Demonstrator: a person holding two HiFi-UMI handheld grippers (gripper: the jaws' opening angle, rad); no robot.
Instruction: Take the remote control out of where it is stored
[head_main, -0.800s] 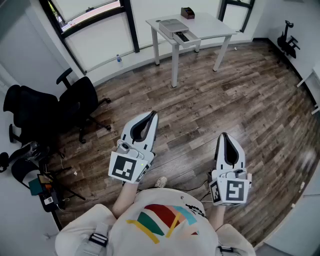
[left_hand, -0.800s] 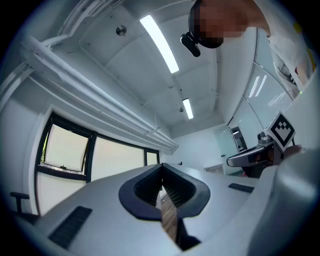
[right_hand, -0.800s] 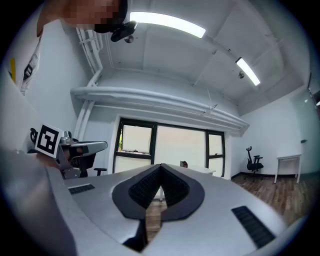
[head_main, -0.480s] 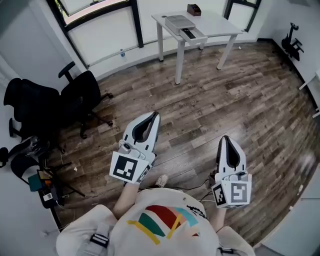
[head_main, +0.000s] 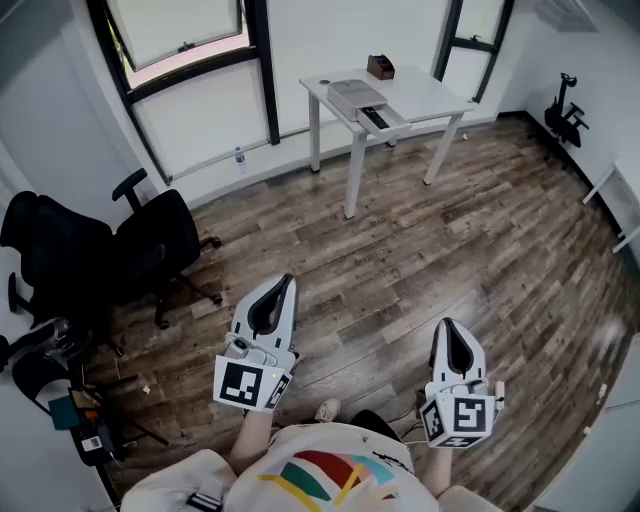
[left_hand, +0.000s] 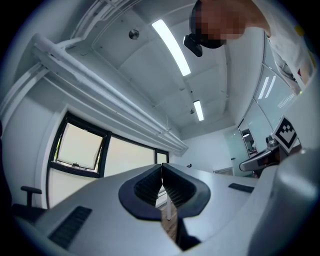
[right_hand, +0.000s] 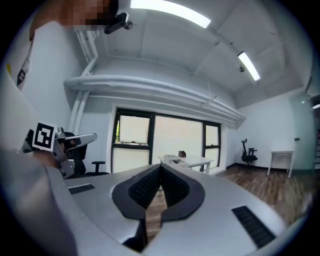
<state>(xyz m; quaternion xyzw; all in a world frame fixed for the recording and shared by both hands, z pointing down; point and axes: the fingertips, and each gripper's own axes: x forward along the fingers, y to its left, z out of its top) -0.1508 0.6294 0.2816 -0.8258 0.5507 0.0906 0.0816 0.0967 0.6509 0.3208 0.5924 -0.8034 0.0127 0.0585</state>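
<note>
A white table (head_main: 425, 92) stands far off by the windows. On it sits a grey storage box (head_main: 352, 95) with its drawer (head_main: 385, 121) pulled out; a dark oblong thing (head_main: 374, 118), perhaps the remote, lies in it. My left gripper (head_main: 286, 281) and right gripper (head_main: 447, 324) are held close to my body over the wood floor, pointing toward the table, far from it. Both are shut with nothing between their jaws. In the right gripper view the table (right_hand: 196, 161) shows small past the right gripper (right_hand: 161, 166). The left gripper (left_hand: 161, 166) points up at the ceiling.
Two black office chairs (head_main: 155, 235) stand at the left, with cluttered gear (head_main: 75, 410) by the wall below them. A small brown box (head_main: 380, 67) sits on the table's far side. A bottle (head_main: 238, 156) stands under the window. An exercise bike (head_main: 558, 106) is at the far right.
The head view has shifted, so the table shows lower and fuller in the picture. Both grippers sit lower in view, and the left one has swung straighter. Both stay shut.
</note>
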